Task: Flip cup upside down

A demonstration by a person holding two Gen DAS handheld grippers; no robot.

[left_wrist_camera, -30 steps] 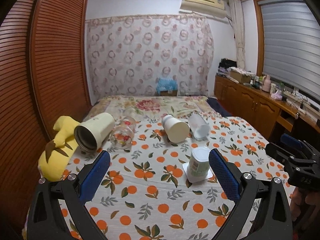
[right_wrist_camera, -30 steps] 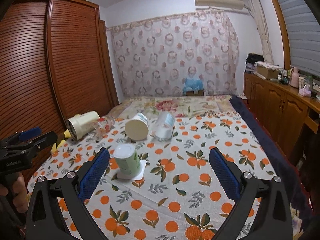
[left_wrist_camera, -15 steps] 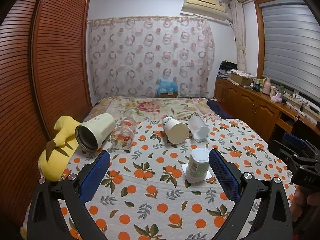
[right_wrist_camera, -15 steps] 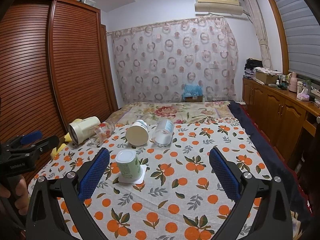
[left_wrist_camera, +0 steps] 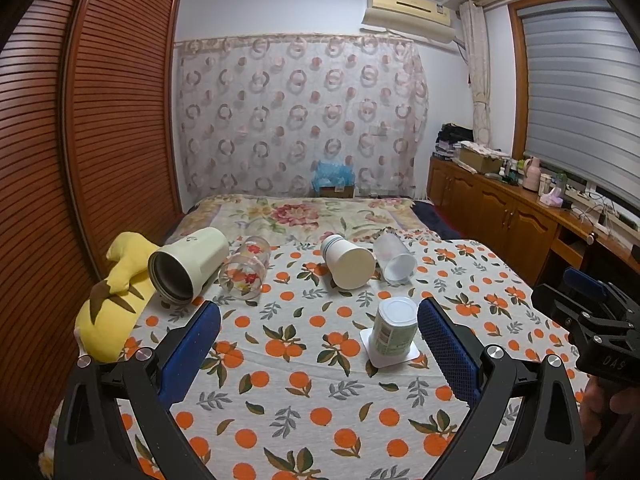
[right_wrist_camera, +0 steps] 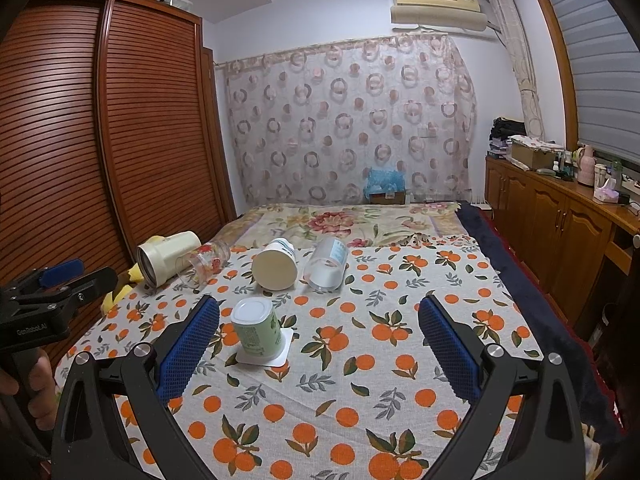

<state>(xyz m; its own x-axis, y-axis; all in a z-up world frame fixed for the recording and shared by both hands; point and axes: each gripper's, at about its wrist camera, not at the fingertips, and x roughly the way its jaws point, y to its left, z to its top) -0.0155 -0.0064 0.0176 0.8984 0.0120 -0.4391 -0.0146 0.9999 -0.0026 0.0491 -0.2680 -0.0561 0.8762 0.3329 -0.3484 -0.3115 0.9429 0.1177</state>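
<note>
A pale green cup stands upside down on a white square coaster on the orange-print bedspread; it also shows in the right wrist view. My left gripper is open and empty, held back from the cup, which sits just inside its right finger. My right gripper is open and empty, with the cup near its left finger. Each gripper shows at the edge of the other's view.
Behind the green cup lie a cream steel tumbler, a flowered glass, a white paper cup and a clear plastic cup, all on their sides. A yellow plush toy lies at the left edge. A wooden cabinet runs along the right.
Both grippers have drawn back and risen a little, so the cups appear lower and farther. The green cup stays upside down on its coaster.
</note>
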